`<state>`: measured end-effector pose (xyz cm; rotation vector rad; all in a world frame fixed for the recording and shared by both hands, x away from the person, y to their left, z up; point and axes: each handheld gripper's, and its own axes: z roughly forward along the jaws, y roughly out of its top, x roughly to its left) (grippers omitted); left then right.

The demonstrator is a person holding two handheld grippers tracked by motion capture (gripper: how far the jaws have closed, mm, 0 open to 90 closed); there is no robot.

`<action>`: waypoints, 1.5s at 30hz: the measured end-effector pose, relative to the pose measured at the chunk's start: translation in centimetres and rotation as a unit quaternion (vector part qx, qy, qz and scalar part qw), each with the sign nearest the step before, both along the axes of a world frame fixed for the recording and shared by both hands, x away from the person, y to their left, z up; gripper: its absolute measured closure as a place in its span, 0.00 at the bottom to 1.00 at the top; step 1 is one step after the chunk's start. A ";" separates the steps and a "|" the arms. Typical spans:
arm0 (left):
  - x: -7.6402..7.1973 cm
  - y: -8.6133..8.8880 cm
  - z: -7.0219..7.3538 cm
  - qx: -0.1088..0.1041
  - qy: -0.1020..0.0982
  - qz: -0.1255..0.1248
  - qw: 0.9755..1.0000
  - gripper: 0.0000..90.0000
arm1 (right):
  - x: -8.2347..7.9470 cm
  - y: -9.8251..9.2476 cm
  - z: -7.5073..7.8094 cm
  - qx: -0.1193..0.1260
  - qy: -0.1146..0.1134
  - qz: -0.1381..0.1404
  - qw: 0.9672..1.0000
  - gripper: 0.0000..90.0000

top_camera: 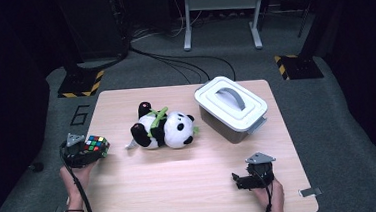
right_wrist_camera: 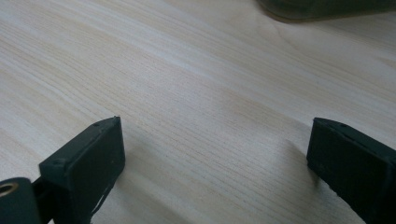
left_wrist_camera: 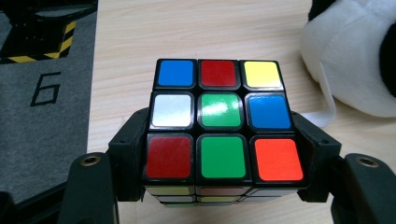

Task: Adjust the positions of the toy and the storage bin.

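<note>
Pale wood table [top_camera: 191, 176], grey floor, left hand-held gripper [top_camera: 90, 153] pinching cube [left_wrist_camera: 222, 123], right hand-held gripper [top_camera: 237, 180] spread.

A black "6" [left_wrist_camera: 45, 87] on the grey floor [left_wrist_camera: 28, 154] beside the table [left_wrist_camera: 196, 28].

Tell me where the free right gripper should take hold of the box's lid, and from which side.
Grip the grey handle arching over the middle of the white lid, coming straight down from above. It stands proud of the flat lid, so open jaws can likely straddle it. The right gripper is open, resting on the table.
</note>
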<state>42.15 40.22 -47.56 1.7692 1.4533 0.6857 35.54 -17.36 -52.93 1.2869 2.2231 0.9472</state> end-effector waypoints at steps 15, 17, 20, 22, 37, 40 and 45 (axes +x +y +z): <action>1.5 0.5 -1.3 0.011 0.019 0.012 1.000 0.38 | 0.0 0.0 0.0 0.000 0.000 0.000 1.000 0.04; 1.7 0.6 -1.6 0.012 0.023 0.013 1.000 0.38 | 0.0 0.0 0.0 0.000 0.000 0.000 1.000 0.04; 2.1 0.7 -2.2 0.008 0.032 0.019 0.999 0.38 | 0.0 0.0 0.0 0.000 0.000 0.000 1.000 0.04; 2.2 0.8 -2.4 0.007 0.039 0.020 0.999 0.38 | 0.0 0.0 0.0 0.000 0.000 0.000 1.000 0.04; 2.3 1.2 -2.7 0.003 0.035 0.029 0.999 0.30 | 0.0 0.0 0.0 -0.001 -0.001 0.001 1.000 0.04; 1.8 1.1 -2.0 -0.002 0.022 0.026 0.999 0.20 | 0.0 0.0 0.0 -0.001 -0.001 0.000 1.000 0.04; 1.0 0.5 -0.7 0.008 0.008 0.009 1.000 0.14 | 0.0 0.0 0.0 -0.001 -0.001 0.001 1.000 0.04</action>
